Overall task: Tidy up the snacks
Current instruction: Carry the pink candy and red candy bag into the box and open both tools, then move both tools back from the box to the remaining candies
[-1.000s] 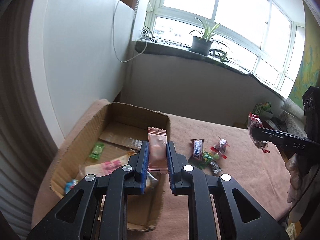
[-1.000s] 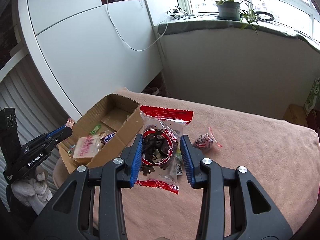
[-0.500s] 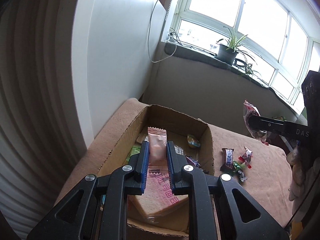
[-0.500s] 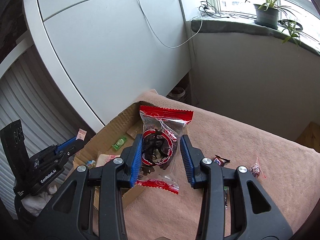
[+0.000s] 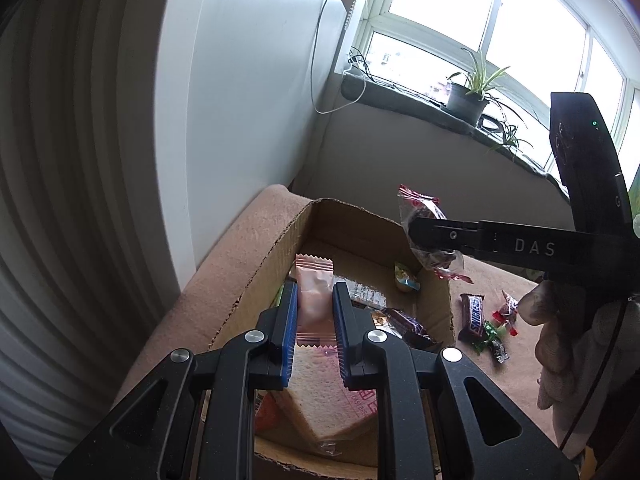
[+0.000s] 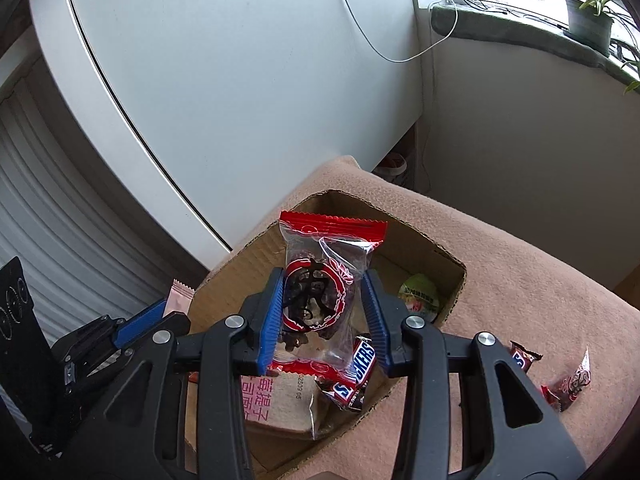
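Observation:
My left gripper [image 5: 314, 336] is shut on a pink snack packet [image 5: 315, 292] and holds it over the open cardboard box [image 5: 276, 248]. My right gripper [image 6: 324, 320] is shut on a clear red-edged bag of dark dried fruit [image 6: 326, 280], also above the box [image 6: 444, 252]. The right gripper and its bag [image 5: 424, 232] show in the left wrist view at the box's far right corner. The left gripper with the pink packet [image 6: 178, 294] shows at the left of the right wrist view. The box holds a wrapped bread slice [image 5: 332, 396], a Snickers bar [image 6: 356, 372] and small sweets.
The box stands on a table under a pink cloth [image 6: 520, 280]. Loose on the cloth right of the box lie a Snickers bar [image 5: 472, 316] and several small sweets [image 5: 500, 328]. A white cabinet [image 6: 240, 80] stands behind, and a windowsill with a potted plant [image 5: 468, 96].
Both grippers have moved left from the cloth to above the box, each still holding its snack. The right gripper has come close to the left one.

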Tool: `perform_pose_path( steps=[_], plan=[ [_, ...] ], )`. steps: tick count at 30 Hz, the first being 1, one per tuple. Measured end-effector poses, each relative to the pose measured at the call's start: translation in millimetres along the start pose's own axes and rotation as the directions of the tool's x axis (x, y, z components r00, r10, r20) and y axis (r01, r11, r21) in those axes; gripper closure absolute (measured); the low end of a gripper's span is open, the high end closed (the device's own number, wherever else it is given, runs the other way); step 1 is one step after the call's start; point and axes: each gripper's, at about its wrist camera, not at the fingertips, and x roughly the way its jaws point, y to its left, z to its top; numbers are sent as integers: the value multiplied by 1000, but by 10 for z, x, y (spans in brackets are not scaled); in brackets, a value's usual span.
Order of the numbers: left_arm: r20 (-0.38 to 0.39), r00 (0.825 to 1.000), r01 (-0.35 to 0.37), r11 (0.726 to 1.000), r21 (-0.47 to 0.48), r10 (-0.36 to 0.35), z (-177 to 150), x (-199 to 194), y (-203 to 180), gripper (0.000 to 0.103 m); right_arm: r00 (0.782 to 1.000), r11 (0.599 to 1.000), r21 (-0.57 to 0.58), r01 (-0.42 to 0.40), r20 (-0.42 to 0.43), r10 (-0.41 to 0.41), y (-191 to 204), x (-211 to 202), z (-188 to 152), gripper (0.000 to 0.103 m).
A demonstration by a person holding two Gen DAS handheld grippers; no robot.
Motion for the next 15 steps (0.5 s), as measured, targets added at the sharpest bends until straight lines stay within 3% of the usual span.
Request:
perform_pose_path(
  steps=[1,3,5,15],
  plan=[
    [-1,1000,2,1000,-4,-2,2,5,10,87,1000,1000,-1,8,1,-8,7,8,2,55],
    [-4,1000,7,1000,-17,-7,6,10,28,83,1000,1000,1,22,14,-22,2,-7,19,26],
    [-18,1000,6,999,-31,-7,10,20,41,50,999,1000,5,25,28,-25,-24,-68,21,19],
    [-5,1000,11,999,-39,-11,-22,-57,-13,47,997,999,27,44,59,-46,-233,-382,-41,18]
  ],
)
